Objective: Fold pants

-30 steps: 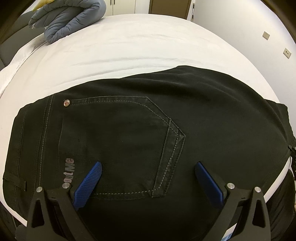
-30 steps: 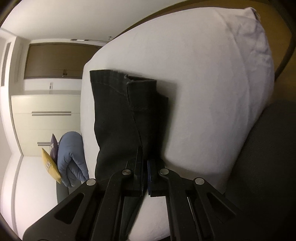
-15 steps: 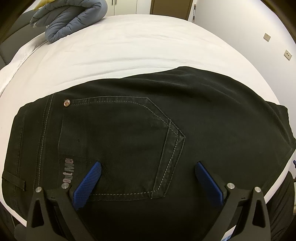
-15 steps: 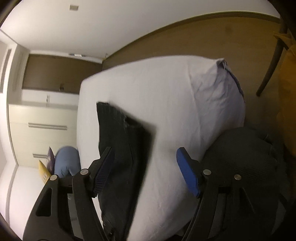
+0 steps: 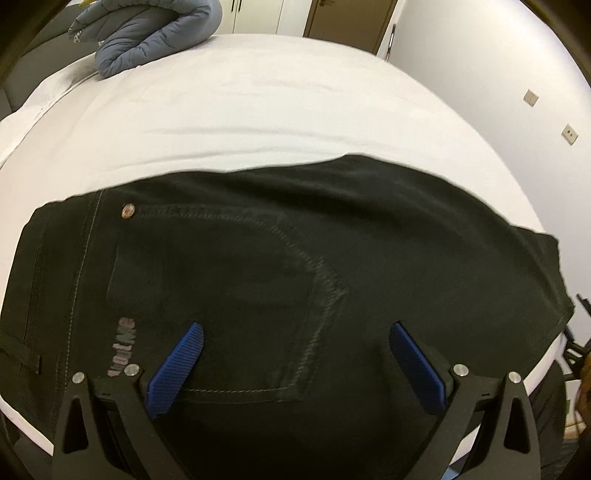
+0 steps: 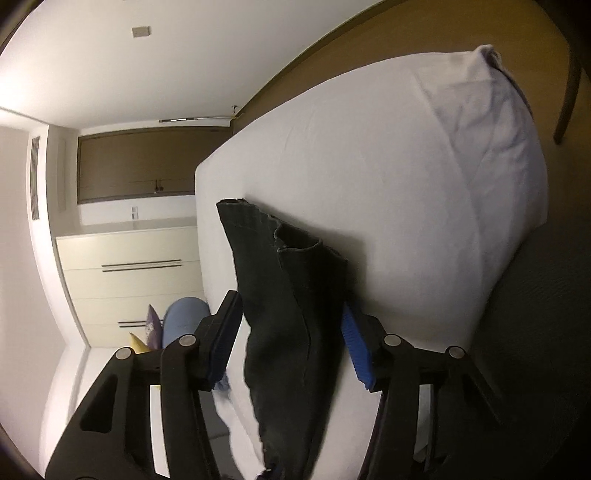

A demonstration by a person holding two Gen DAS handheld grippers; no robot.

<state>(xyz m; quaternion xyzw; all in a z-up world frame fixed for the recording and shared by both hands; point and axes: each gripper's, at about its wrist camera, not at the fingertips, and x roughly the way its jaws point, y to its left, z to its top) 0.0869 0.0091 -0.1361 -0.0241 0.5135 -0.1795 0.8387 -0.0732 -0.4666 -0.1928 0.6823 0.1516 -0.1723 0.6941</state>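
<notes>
Black pants (image 5: 258, 266) lie flat on a white bed (image 5: 258, 103), back pocket up, waistband at the left. My left gripper (image 5: 293, 334) is open just above the seat of the pants, one blue pad on each side of the pocket's lower edge. In the right wrist view, the leg ends of the pants (image 6: 288, 295) lie doubled on the bed (image 6: 388, 184) near its edge. My right gripper (image 6: 291, 317) is open, its jaws on either side of the leg ends, not closed on them.
A folded blue-grey puffy jacket (image 5: 147, 33) lies at the far corner of the bed, also seen in the right wrist view (image 6: 184, 321). A dark chair (image 6: 535, 332) stands close beside the bed. White drawers (image 6: 129, 280) and a wall lie beyond.
My right gripper opened and let go of the leg ends, drew back, then came close around them again, still open. My left gripper stayed open and shifted slightly over the seat.
</notes>
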